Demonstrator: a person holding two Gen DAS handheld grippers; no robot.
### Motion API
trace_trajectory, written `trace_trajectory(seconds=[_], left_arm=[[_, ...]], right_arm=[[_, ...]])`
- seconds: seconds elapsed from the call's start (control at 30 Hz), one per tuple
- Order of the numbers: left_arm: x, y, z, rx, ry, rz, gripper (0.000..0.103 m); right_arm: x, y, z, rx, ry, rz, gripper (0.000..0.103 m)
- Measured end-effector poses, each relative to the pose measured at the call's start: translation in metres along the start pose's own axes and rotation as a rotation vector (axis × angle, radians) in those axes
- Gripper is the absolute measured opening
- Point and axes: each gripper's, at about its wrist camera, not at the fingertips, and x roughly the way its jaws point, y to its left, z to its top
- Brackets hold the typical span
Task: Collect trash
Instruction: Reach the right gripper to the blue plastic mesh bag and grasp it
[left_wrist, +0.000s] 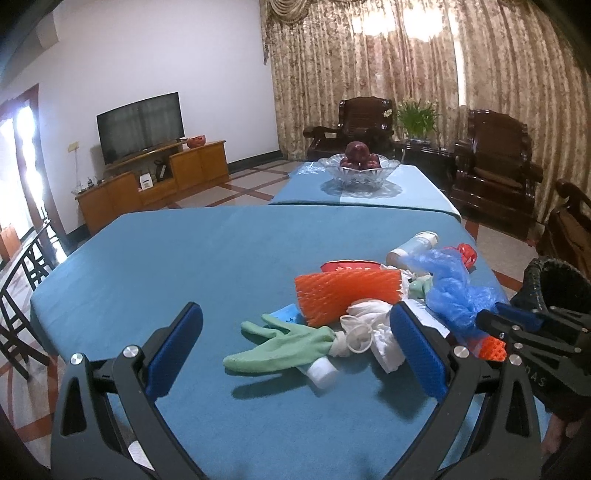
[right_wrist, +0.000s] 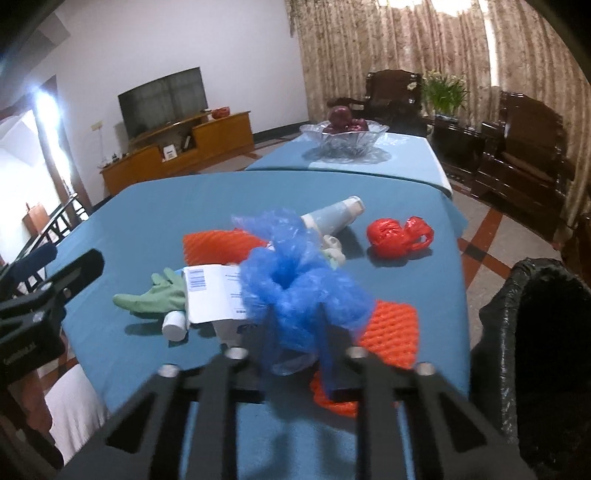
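Blue plastic bag (right_wrist: 295, 273) is pinched in your right gripper (right_wrist: 295, 332), lifted just above the table's trash pile — carry it right to the black-lined bin (right_wrist: 535, 332); your left gripper (left_wrist: 295, 347) waits spread wide.

crinkly glossy blue plastic bag (right_wrist: 295, 273) over matt cloth table cover (right_wrist: 155, 221).

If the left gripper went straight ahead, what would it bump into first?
Probably the green glove: it lies right between the open left gripper fingers, nearest the camera, with the white cap beside it. Depth is hard to judge.
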Motion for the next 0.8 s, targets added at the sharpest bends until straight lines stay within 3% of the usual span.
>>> trace_trajectory(seconds=[0.03, 0.3, 0.43, 0.5, 0.57, 0.63, 0.8], left_arm=[[0.001, -0.001, 0.0, 0.0, 0.001, -0.003, 0.098], [0.005, -0.021, 0.004, 0.023, 0.009, -0.056, 0.098], [0.004, -0.031, 0.005, 0.031, 0.011, -0.071, 0.098], [0.004, -0.034, 0.005, 0.034, 0.011, -0.068, 0.098], [0.004, -0.034, 0.006, 0.035, 0.013, -0.065, 0.098], [0.005, -0.035, 0.006, 0.034, 0.017, -0.057, 0.098], [0.01, -0.034, 0.005, 0.021, 0.027, -0.047, 0.098]], right_arm=[[-0.001, 0.0, 0.0, -0.005, -0.005, 0.009, 0.001], [-0.026, -0.008, 0.011, 0.0, -0.081, 0.025, 0.0], [-0.022, -0.014, 0.009, 0.004, -0.057, 0.025, 0.002], [-0.017, -0.016, 0.004, 0.013, -0.036, 0.01, 0.014], [-0.016, -0.018, 0.001, 0.031, -0.035, -0.015, 0.065], [-0.015, -0.02, 0.0, 0.04, -0.039, -0.027, 0.07], [0.002, -0.025, -0.004, 0.08, 0.025, 0.035, 0.069]])
